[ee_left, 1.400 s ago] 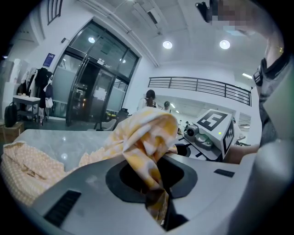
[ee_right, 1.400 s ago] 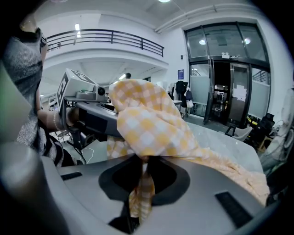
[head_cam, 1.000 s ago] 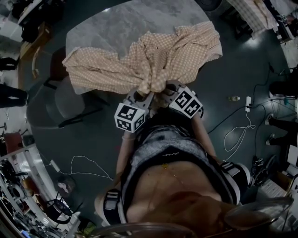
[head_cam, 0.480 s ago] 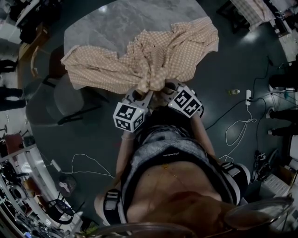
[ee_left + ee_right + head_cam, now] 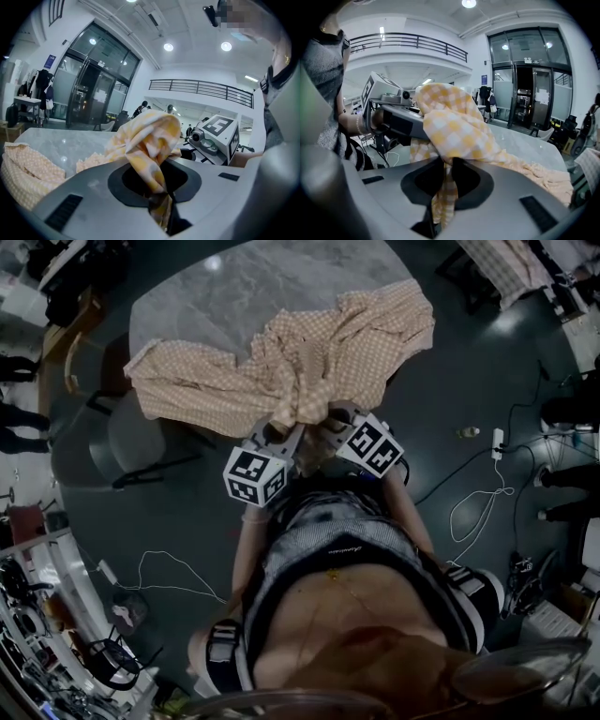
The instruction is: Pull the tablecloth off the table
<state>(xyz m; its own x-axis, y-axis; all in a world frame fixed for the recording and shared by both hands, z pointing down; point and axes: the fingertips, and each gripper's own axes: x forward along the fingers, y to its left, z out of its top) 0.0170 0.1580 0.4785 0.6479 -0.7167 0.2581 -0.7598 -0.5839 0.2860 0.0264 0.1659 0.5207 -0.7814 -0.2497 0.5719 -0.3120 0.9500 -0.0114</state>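
Observation:
A yellow-and-white checked tablecloth point(image 5: 291, 362) lies bunched across the near half of a grey marble table point(image 5: 234, 292), its near edge gathered into a point. My left gripper point(image 5: 286, 432) is shut on that gathered edge, the cloth point(image 5: 150, 140) pinched between its jaws. Right beside it, my right gripper point(image 5: 333, 427) is shut on the same bunch, a fold of cloth point(image 5: 450, 126) hanging down through its jaws. Both grippers sit just off the table's near edge, close to my body.
A grey chair point(image 5: 122, 442) stands at the table's left side. Cables and a power strip point(image 5: 497, 442) lie on the dark floor to the right. Shelving with clutter point(image 5: 56, 615) fills the lower left. People stand at the left edge of the head view.
Both grippers have drawn back toward my body with the cloth. The cloth has slid toward the near edge, and more bare marble shows at the far side.

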